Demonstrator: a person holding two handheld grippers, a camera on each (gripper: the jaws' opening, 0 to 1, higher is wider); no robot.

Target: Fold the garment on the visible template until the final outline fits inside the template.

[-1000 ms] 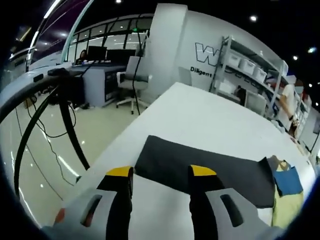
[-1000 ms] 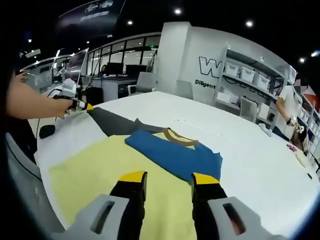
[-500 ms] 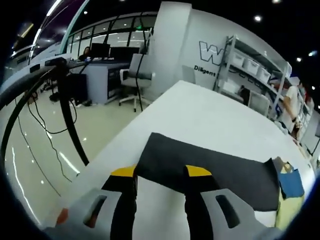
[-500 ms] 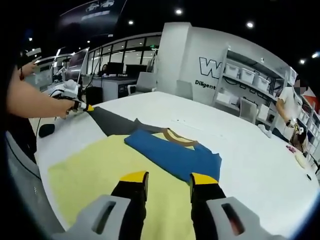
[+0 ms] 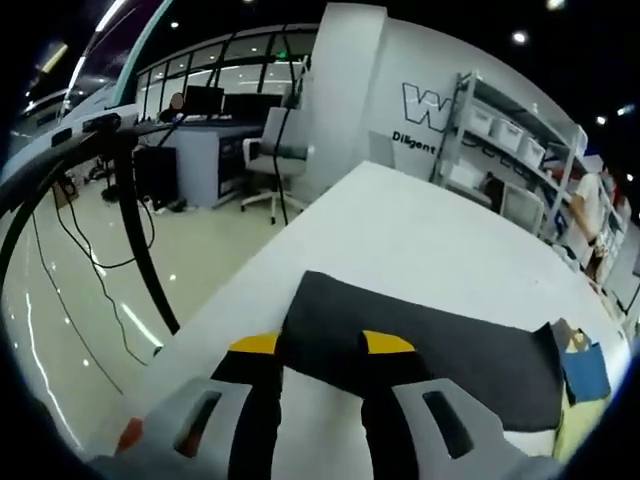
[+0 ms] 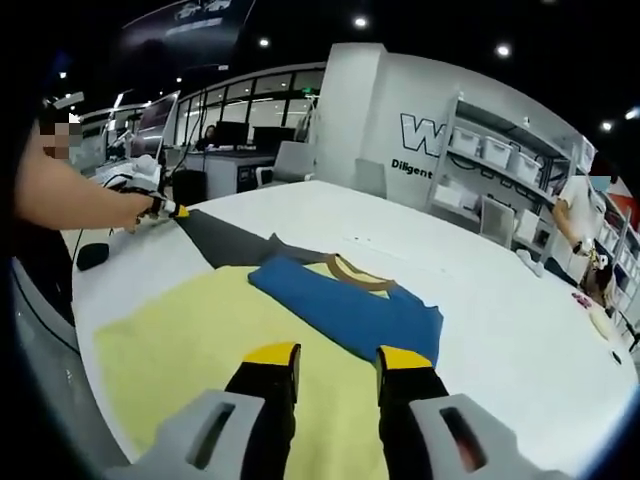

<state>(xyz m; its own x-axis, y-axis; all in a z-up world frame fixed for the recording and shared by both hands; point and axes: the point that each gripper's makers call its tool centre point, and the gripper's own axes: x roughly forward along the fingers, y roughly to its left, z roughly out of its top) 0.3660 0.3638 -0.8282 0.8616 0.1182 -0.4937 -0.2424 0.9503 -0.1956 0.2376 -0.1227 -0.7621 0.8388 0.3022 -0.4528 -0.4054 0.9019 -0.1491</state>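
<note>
The garment lies flat on the white table: a yellow body (image 6: 190,320), a blue sleeve (image 6: 350,310) folded across it below a brown collar (image 6: 350,270), and a dark grey sleeve (image 6: 225,240) stretched out towards the table's left edge. My left gripper (image 5: 320,345) is open, its yellow-tipped jaws astride the end of the grey sleeve (image 5: 420,345). In the right gripper view, the left gripper (image 6: 165,209) sits at that sleeve's tip, held by a person's arm (image 6: 80,200). My right gripper (image 6: 337,357) hovers open over the yellow body's near part.
The table edge (image 5: 220,300) drops to a glossy floor with cables and a black stand (image 5: 130,230). An office chair (image 5: 270,160) and desks stand beyond. Shelves with bins (image 5: 500,130) line the far wall, with a person (image 5: 590,210) beside them. Bare table (image 6: 520,340) spreads right of the garment.
The left jaws have drawn closer together and slid further over the grey sleeve's end. The right jaws narrowed slightly. The garment lies as before.
</note>
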